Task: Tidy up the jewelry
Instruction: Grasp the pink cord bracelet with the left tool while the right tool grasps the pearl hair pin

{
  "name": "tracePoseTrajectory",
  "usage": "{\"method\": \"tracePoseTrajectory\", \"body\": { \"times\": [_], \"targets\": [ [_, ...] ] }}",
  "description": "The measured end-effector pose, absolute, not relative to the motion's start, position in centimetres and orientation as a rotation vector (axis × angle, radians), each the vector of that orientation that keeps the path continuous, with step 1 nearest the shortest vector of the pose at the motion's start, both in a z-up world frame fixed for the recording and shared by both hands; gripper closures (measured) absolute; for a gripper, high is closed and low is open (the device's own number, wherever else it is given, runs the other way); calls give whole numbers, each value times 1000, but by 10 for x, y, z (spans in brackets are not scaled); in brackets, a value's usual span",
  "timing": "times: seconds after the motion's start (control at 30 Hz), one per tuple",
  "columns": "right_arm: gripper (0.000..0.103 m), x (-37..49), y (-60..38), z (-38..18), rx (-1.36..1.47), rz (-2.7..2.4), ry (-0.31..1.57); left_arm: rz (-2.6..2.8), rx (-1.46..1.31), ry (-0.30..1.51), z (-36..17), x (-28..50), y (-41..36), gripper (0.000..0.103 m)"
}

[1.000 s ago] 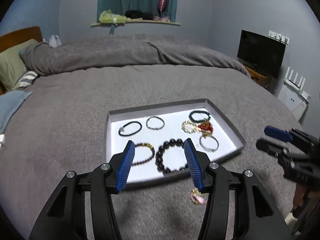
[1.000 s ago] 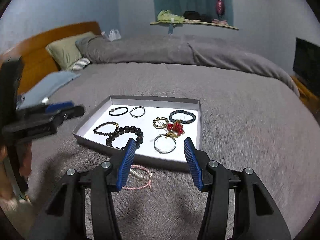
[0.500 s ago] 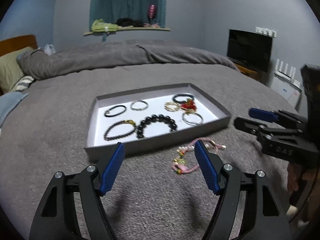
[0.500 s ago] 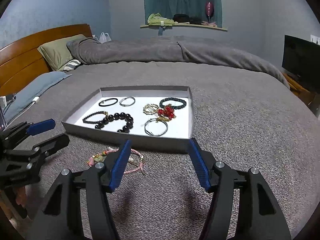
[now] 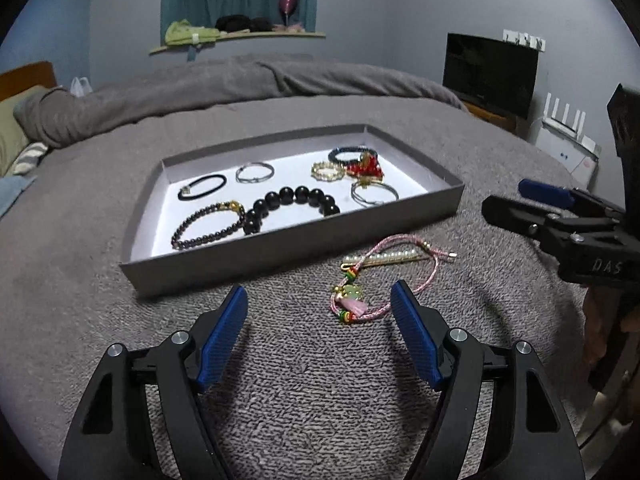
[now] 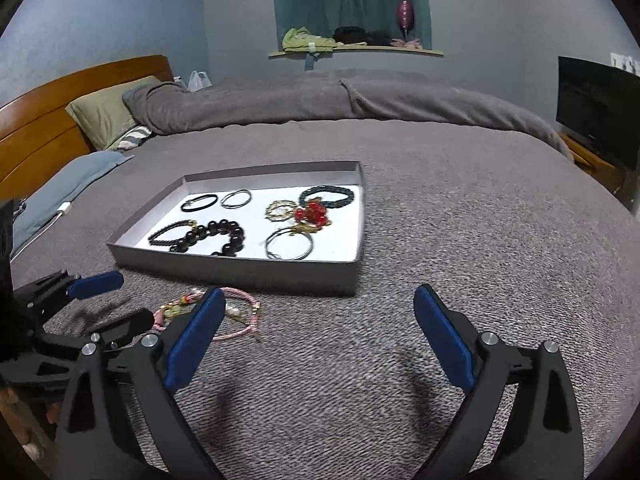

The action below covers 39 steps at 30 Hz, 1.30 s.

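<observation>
A grey tray (image 5: 280, 252) (image 6: 240, 270) with a white floor lies on the grey bed and holds several bracelets, among them a large black bead bracelet (image 5: 290, 202) (image 6: 216, 234). A pink cord bracelet (image 5: 384, 276) (image 6: 236, 316) with a pearl clip (image 5: 380, 259) lies on the blanket in front of the tray. My left gripper (image 5: 320, 304) is open and empty, just short of the pink bracelet, which lies by its right finger. My right gripper (image 6: 318, 308) is open and empty, low over the blanket to the right of the pink bracelet.
A bunched grey duvet (image 6: 320, 100) lies across the far side of the bed. Pillows (image 6: 104, 116) and a wooden headboard (image 6: 36, 128) are at the left. A TV (image 5: 490, 72) stands at the right. A window shelf (image 6: 356, 50) holds clothes.
Both grippers have pulled back from the tray, dropped lower over the blanket and opened wider. The pink bracelet now lies in full view in front of the tray.
</observation>
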State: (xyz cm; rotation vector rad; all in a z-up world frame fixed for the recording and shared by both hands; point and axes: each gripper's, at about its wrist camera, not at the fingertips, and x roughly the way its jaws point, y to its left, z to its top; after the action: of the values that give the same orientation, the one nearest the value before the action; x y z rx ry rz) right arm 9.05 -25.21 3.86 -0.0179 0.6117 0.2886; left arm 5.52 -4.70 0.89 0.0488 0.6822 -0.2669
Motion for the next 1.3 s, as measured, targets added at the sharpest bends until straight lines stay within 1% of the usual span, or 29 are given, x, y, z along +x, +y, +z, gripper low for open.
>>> {"method": "tracePoseTrajectory", "body": {
  "times": [0.2,0.47,0.53,0.6,0.87,0.9,0.97,1.03,1.07,1.1,1.3],
  "targets": [
    [5,93,-252,35,-48,269,609,-280,19,722,5,64,-48,28],
    [5,95,-262,37,6,261,618,-271,25,755,0,70,-53,29],
    [5,96,-264,35,17,265,626,-273,23,757,0,70,-52,33],
    [5,96,-264,35,24,270,631,-280,22,766,0,71,-53,42],
    [5,94,-262,36,30,276,628,-314,18,803,-6,75,-58,59],
    [5,94,-262,35,33,278,629,-304,18,808,-7,76,-58,65],
    [5,94,-263,35,40,283,632,-303,11,817,-8,77,-57,67],
    [5,94,-262,34,43,288,637,-307,5,821,-8,78,-56,72],
    [5,94,-261,33,43,290,640,-310,3,821,-8,78,-56,76],
    [5,95,-260,33,43,291,641,-313,2,821,-8,78,-56,84],
    [5,94,-253,29,33,309,648,-321,21,809,-3,73,-54,87]
  ]
}}
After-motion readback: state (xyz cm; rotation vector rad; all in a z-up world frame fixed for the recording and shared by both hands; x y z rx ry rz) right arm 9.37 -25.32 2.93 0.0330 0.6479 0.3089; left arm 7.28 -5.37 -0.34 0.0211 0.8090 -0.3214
